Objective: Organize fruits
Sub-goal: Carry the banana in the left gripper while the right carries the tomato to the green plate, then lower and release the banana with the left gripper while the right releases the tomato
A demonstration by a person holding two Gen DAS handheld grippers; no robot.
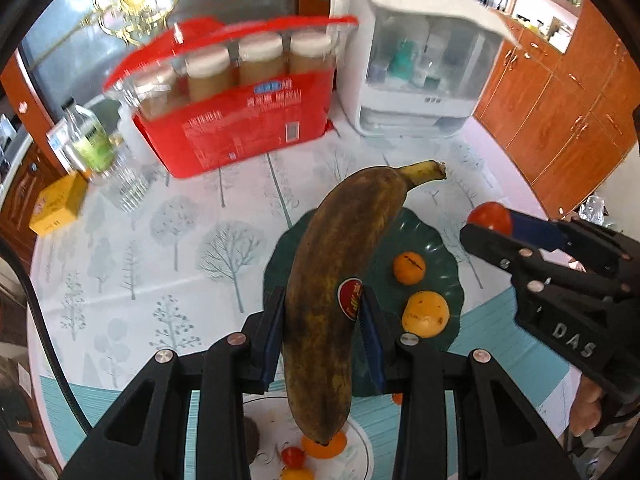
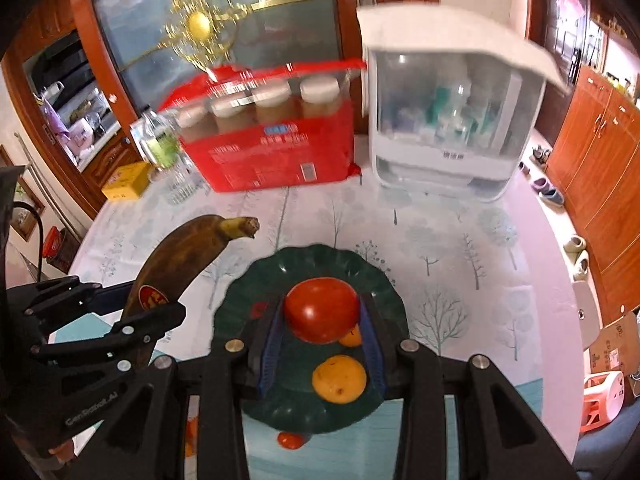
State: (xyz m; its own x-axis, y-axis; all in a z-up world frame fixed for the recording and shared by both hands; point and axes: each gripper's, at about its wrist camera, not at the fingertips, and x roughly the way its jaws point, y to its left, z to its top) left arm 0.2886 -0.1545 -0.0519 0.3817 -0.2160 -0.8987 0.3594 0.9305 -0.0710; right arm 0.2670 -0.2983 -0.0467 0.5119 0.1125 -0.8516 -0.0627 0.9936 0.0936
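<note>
Tabletop (image 2: 460,264) covered in a pale cloth printed with grey trees filled most of both views, in a room of orange-brown wooden cabinets (image 1: 560,120) and a glass door with gold trim. At its far side stood a white lidded appliance (image 2: 448,120) and a red carton of jars (image 1: 248,120), well apart from the work. Nearer lay a dark green leaf-shaped plate (image 2: 240,308) holding two oranges (image 1: 425,314), apparently the place where fruit was being gathered. Above the plate's left side, the left gripper (image 1: 320,340) had its jaws closed on a browned banana (image 1: 340,280), stem pointing away. The right gripper (image 2: 320,340) had its jaws clamped on a red tomato (image 2: 322,308) above the plate. Small fruits sat on a white plate (image 1: 360,440) below.
</note>
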